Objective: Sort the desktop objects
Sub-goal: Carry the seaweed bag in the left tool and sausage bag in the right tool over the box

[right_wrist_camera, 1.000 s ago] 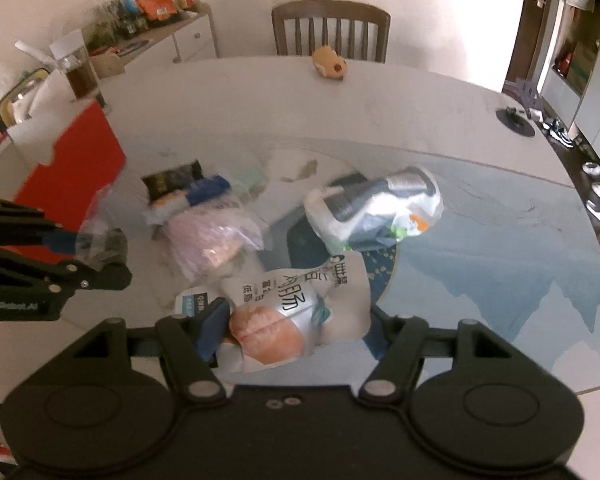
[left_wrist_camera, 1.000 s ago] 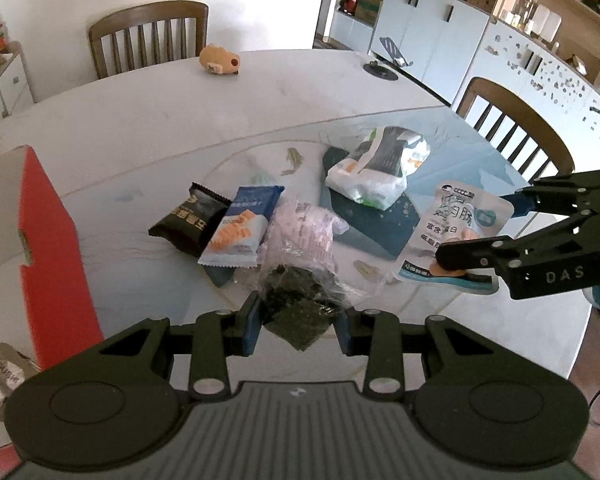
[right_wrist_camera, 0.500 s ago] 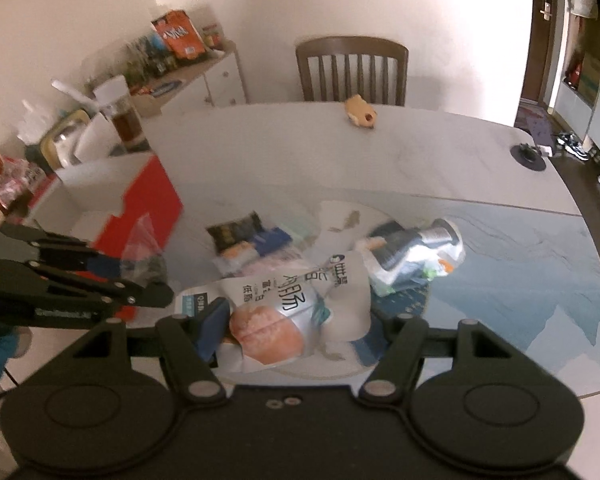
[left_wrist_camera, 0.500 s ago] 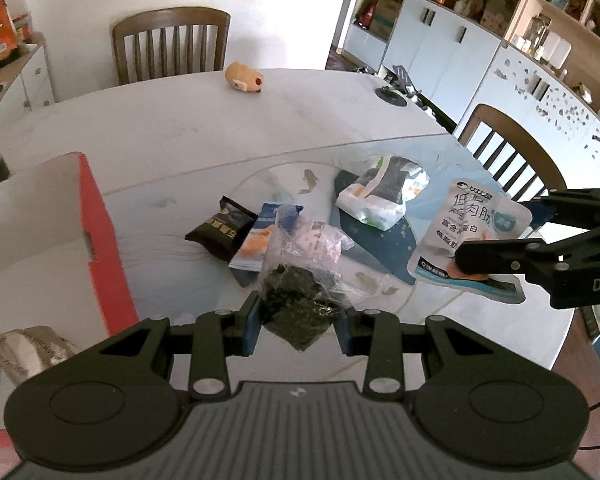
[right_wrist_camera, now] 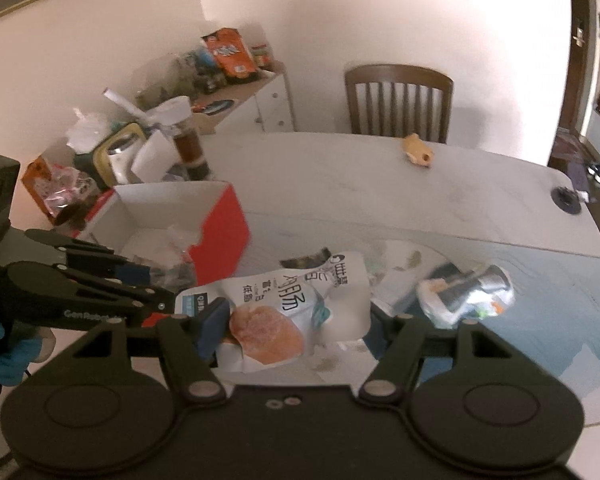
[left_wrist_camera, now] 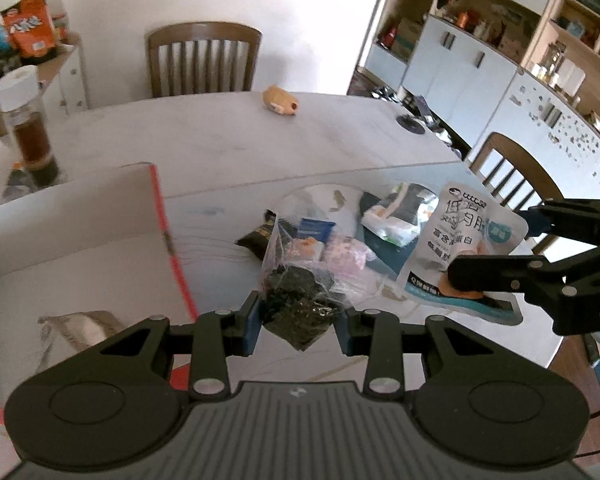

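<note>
You have a clear plastic bag of dark green seaweed (left_wrist_camera: pixel 300 312) hanging just beside the open red-and-white cardboard box (left_wrist_camera: pixel 100 248), and a white printed sausage pouch (right_wrist_camera: pixel 292 304) lifted clear, farther from the box. Small snack packets (left_wrist_camera: pixel 312 236) lie heaped flat near the box's red wall.

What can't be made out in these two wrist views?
- Red box contents: left wrist view, its near wall and the picture's edge cut them off; only a crumpled bag shows.
- White pouch lower print: right wrist view, the right tongs cover it.
- Snack pile: left wrist view, blurred, half behind the seaweed bag.
</note>
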A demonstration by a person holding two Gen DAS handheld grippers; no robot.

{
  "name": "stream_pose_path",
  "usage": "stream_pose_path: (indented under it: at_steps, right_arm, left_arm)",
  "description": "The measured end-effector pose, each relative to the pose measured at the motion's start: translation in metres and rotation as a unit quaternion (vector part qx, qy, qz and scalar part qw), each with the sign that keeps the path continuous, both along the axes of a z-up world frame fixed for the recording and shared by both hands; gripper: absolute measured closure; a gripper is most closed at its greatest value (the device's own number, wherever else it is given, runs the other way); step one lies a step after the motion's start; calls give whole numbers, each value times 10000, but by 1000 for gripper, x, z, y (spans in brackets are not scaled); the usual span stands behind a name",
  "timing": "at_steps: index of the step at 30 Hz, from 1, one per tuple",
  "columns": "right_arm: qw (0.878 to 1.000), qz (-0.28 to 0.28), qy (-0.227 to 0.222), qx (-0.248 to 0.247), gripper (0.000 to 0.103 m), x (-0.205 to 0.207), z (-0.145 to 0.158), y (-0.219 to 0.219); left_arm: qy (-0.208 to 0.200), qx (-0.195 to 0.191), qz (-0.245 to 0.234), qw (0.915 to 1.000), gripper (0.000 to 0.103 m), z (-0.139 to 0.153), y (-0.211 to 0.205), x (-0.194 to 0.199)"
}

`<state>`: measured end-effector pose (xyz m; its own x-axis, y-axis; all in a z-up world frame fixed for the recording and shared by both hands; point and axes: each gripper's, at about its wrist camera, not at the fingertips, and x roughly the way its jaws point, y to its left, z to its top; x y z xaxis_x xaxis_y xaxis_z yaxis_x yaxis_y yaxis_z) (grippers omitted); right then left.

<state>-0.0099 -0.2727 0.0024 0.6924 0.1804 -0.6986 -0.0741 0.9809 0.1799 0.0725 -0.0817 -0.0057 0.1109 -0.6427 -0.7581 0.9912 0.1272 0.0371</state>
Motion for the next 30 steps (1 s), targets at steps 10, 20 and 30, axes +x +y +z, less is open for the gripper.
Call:
stream_pose_path:
  at_steps: [10,20,30]
  right_arm:
    - [9994,335,-75,11,35,12,10,39]
    - [9969,785,72,-32,35,37,7,93]
    - [9940,1082,43,-167,35,64,6,129]
  left_arm:
    - [23,-104,415,9991,67,16,34,33]
    - [43,-2,768,9970,67,23,61,71]
    - [-145,33,1069,9942,67,31,74,116]
